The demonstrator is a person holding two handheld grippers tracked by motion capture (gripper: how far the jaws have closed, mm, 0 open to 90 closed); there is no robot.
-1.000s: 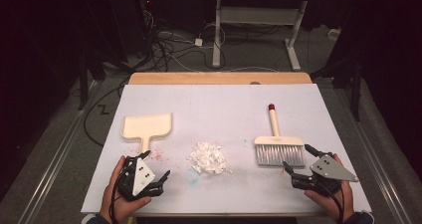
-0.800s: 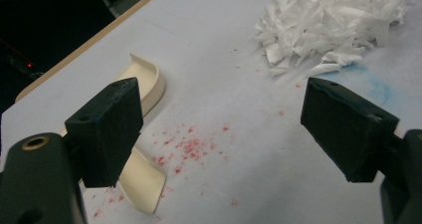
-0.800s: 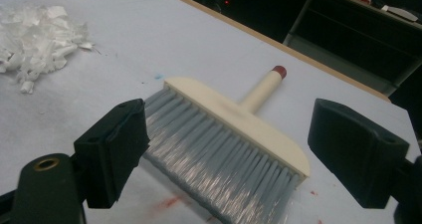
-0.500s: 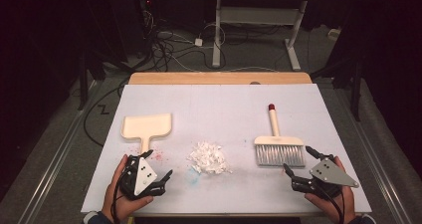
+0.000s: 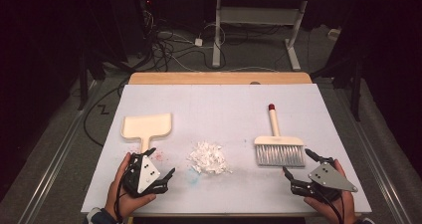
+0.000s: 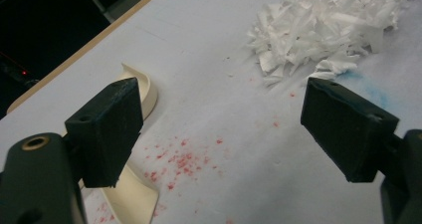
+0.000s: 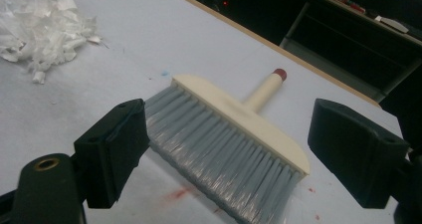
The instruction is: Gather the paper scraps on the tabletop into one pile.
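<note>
The hand brush [image 5: 278, 147] lies toward the table's right edge, its long axis running from near edge to far edge: grey bristles toward the person, red-tipped handle pointing away. The right gripper [image 5: 302, 167] sits just short of the bristles, jaws spread wide and empty, so it is the nearer one. The dustpan [image 5: 147, 127] lies toward the left edge, handle pointing at the left gripper [image 5: 161, 164], whose jaws are also spread and empty. The shredded paper pile [image 5: 209, 158] rests between them.

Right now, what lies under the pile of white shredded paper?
The white table cover, with a faint blue smear at the edge of the pile of white shredded paper. Whatever sits directly beneath the shreds is covered.
</note>
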